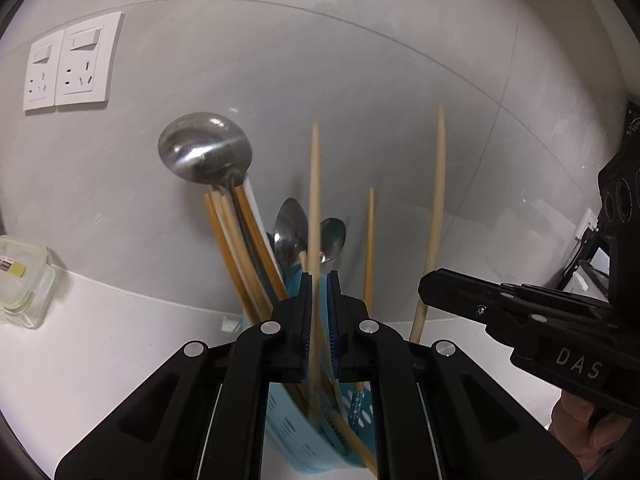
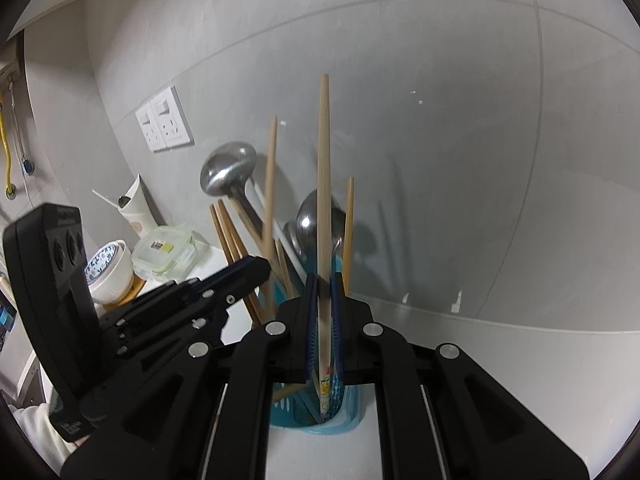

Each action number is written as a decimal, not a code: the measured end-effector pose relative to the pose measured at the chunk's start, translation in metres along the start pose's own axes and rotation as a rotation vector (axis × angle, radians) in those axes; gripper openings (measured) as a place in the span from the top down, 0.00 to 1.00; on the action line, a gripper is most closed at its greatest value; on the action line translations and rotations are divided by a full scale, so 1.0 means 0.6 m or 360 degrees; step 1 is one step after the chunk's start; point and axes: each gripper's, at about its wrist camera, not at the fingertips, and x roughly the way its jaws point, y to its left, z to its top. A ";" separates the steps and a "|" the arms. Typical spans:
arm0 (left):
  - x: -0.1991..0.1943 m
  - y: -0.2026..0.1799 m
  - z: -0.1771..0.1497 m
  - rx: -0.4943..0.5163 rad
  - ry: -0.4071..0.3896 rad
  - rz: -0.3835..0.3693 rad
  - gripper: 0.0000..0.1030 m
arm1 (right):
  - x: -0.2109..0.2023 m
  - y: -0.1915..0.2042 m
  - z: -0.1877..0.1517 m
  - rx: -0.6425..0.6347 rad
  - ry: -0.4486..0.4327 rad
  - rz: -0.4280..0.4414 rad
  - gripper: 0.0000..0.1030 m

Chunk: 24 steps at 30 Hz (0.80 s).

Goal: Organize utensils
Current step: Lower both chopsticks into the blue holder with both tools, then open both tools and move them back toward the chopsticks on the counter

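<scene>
Against the grey tiled wall [image 1: 360, 60], at six o'clock of both views, the blue utensil holder [image 2: 344, 404] is seen already well stocked: a steel ladle [image 1: 204, 146] at eleven o'clock, a sheaf of chopsticks [image 1: 240, 248] and two spoons [image 1: 290, 232] beside it. Two chopsticks are yet to be let go, so the sorting is judged nearly done: one chopstick [image 1: 315, 200] is held upright over the holder by the left gripper [image 1: 319, 320], its jaws nearly closed, though firm contact cannot be told through the blur. The patterned chopstick [image 2: 324, 184] is clamped by the right gripper [image 2: 324, 316], its lower end already down inside the holder.
</scene>
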 end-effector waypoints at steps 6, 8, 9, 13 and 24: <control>-0.039 0.007 -0.007 -0.0020 0.0046 0.0145 0.45 | -0.010 -0.009 -0.015 0.0021 0.0030 -0.0044 0.88; -0.052 0.012 -0.006 -0.0045 0.0076 0.0187 0.34 | -0.017 -0.015 -0.019 0.0036 0.0029 -0.0065 0.75; -0.060 0.015 -0.006 -0.0067 0.0090 0.0202 0.32 | -0.022 -0.020 -0.022 0.0051 0.0025 -0.0082 0.64; -0.081 0.016 -0.006 -0.0062 0.0148 0.0281 0.23 | -0.037 -0.033 -0.033 0.0048 0.0045 -0.0118 0.53; -0.168 0.016 -0.037 -0.0124 0.0303 0.0419 0.06 | -0.094 -0.084 -0.101 0.0078 0.0130 -0.0271 0.20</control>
